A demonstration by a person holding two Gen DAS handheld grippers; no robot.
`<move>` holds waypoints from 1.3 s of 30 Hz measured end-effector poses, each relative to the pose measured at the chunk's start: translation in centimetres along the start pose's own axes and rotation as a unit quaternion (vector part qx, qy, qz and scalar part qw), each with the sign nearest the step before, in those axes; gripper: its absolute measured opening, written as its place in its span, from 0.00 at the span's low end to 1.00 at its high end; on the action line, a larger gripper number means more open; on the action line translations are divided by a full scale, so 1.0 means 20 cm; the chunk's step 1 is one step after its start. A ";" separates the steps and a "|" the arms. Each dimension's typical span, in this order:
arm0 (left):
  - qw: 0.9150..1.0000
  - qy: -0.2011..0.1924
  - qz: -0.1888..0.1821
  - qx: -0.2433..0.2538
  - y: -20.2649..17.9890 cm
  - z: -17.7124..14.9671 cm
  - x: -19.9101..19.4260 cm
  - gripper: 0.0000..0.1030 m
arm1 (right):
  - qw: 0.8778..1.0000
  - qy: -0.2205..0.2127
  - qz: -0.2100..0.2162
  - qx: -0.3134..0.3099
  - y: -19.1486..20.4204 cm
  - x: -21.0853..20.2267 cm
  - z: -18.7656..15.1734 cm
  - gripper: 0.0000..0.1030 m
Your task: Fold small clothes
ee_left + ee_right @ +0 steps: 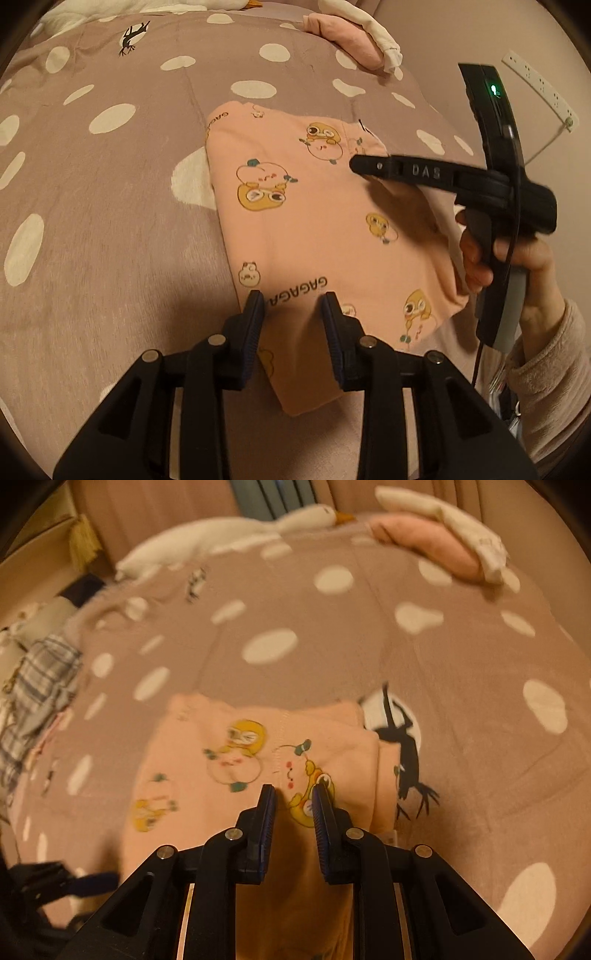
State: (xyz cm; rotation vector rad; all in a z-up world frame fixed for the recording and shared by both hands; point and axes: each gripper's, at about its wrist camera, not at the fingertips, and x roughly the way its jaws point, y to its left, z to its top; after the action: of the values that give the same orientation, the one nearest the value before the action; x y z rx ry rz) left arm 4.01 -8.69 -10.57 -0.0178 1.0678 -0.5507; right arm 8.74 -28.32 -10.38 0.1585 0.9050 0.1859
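Observation:
A folded peach garment (314, 221) printed with cartoon ducks lies flat on the dotted mauve bedsheet (110, 184). My left gripper (293, 299) hovers over its near edge, fingers apart, with nothing pinched between them. A hand (517, 266) holds my right gripper (354, 165) over the garment's right part, casting a shadow on the cloth. In the right wrist view the same garment (207, 775) sits under my right gripper (293, 790), whose fingers stand a little apart with only flat cloth showing below the gap.
A stack of folded pink clothes (347, 37) topped by a white piece (369, 22) sits at the bed's far right. A white goose plush (221, 539) lies along the far edge. Plaid cloth (37, 686) hangs at the left. A power strip (539, 88) is on the wall.

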 end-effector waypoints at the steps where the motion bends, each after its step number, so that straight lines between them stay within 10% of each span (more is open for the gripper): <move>1: 1.000 0.000 0.004 0.004 -0.01 -0.01 0.00 0.31 | 1.000 -0.003 0.002 0.004 0.00 -0.01 0.00 0.20; 15: 1.000 -0.002 0.023 0.008 -0.03 -0.03 0.01 0.34 | 0.998 -0.040 0.025 -0.048 0.07 -0.32 -0.18 0.20; 39: 0.999 0.003 0.044 0.014 -0.05 -0.12 0.00 0.38 | 0.997 -0.001 0.003 -0.077 0.05 -0.31 -0.51 0.20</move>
State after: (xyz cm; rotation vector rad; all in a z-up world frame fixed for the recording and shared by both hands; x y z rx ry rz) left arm 1.53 -8.93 -11.46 0.0557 1.0618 -0.4865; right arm -3.21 -28.15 -11.72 0.0192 0.8852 0.2603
